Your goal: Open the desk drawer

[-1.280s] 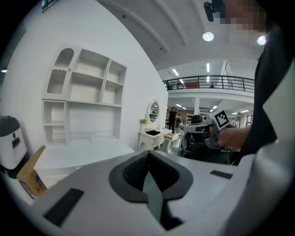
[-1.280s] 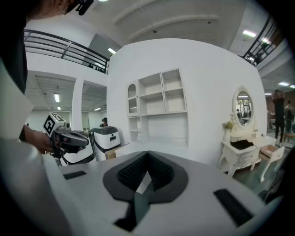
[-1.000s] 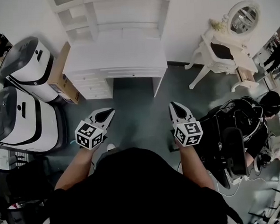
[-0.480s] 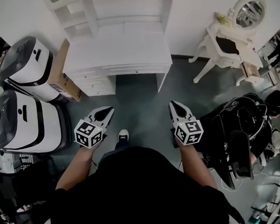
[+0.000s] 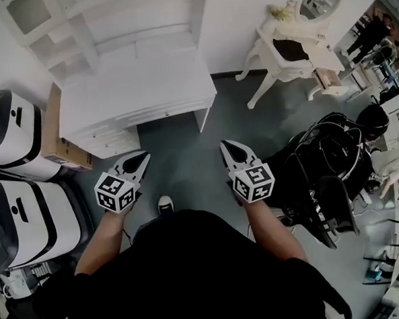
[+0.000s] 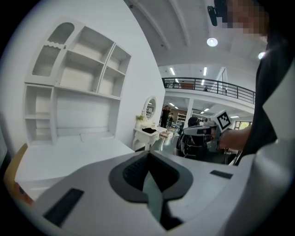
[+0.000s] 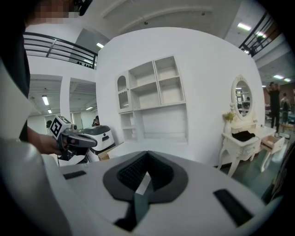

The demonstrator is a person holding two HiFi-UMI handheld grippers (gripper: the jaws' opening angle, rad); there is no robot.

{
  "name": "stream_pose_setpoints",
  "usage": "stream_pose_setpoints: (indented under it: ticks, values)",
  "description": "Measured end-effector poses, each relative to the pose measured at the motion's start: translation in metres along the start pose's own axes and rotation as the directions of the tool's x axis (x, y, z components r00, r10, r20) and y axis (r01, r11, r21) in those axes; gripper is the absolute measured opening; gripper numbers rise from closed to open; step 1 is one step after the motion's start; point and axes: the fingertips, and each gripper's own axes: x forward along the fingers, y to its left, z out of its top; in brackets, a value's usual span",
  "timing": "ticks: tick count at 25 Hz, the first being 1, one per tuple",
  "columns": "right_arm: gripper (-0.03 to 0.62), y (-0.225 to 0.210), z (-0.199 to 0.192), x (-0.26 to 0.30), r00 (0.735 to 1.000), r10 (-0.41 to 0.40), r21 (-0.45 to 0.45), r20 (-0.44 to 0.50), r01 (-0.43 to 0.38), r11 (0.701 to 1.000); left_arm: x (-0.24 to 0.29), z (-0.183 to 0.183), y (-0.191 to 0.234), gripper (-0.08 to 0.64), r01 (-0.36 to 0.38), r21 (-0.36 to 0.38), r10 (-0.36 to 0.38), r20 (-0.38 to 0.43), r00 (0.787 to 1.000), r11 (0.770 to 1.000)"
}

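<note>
Facing the white desk from a distance, both tools clenched and empty.

Held forward at lower centre of the head view: grey-and-white left gripper [image 5: 144, 156] and grey-and-white right gripper [image 5: 224, 146], each with jaws pressed together on nothing, probably kept that way simply for carrying, with nothing in reach yet. Aimed toward the white wooden desk with open shelving [image 5: 138, 85] at upper left of the frame, well apart from both tips across bare grey floor [image 5: 185, 149]. Under the desktop's front edge, the shallow white drawer [image 5: 166, 113] with what looks like a small knob, fully pushed in; just left of it, a stack of closed white drawers [image 5: 114, 140]. No contact with any handle so far. Likely needed next: stepping nearer, spreading one pair of jaws, then lining up on the knob before pulling.
</note>
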Motion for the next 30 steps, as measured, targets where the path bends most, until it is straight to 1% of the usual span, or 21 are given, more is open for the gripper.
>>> stream_pose_setpoints:
  ticks: [5, 11, 16, 21, 24, 27, 30]
  values:
    - [0.002, -0.004, 0.002, 0.02, 0.999, -0.051, 0.02, -0.009, 0.051, 0.998, 0.022, 0.018, 0.034, 0.008, 0.063, 0.028, -0.064, 0.012, 0.998, 0.998]
    - [0.002, -0.003, 0.026, 0.037, 0.991, -0.129, 0.04, 0.019, 0.128, 0.991, 0.029, 0.032, 0.069, 0.008, 0.127, 0.052, -0.128, 0.008, 0.992, 0.99]
    - [0.002, 0.011, 0.028, 0.06, 0.989, -0.145, 0.053, 0.016, 0.144, 0.988, 0.034, 0.032, 0.098, 0.008, 0.161, 0.062, -0.162, 0.007, 0.987, 0.985]
    - [0.002, 0.017, 0.027, 0.074, 0.99, -0.139, 0.052, -0.001, 0.139, 0.989, 0.032, 0.027, 0.118, 0.008, 0.153, 0.029, -0.154, 0.021, 0.988, 0.988]
    - [0.002, 0.012, 0.028, 0.079, 0.991, -0.13, 0.085, -0.002, 0.13, 0.988, 0.029, 0.017, 0.125, 0.008, 0.14, 0.013, -0.14, 0.004, 0.99, 0.99]
    - [0.002, 0.009, 0.025, 0.091, 0.993, -0.116, 0.099, -0.009, 0.117, 0.988, 0.026, 0.013, 0.138, 0.008, 0.117, 0.004, -0.117, -0.008, 0.993, 0.993]
    - [0.002, 0.008, 0.02, 0.111, 0.996, -0.084, 0.111, -0.017, 0.085, 0.99, 0.022, 0.012, 0.155, 0.008, 0.076, -0.004, -0.076, -0.006, 0.997, 0.997]
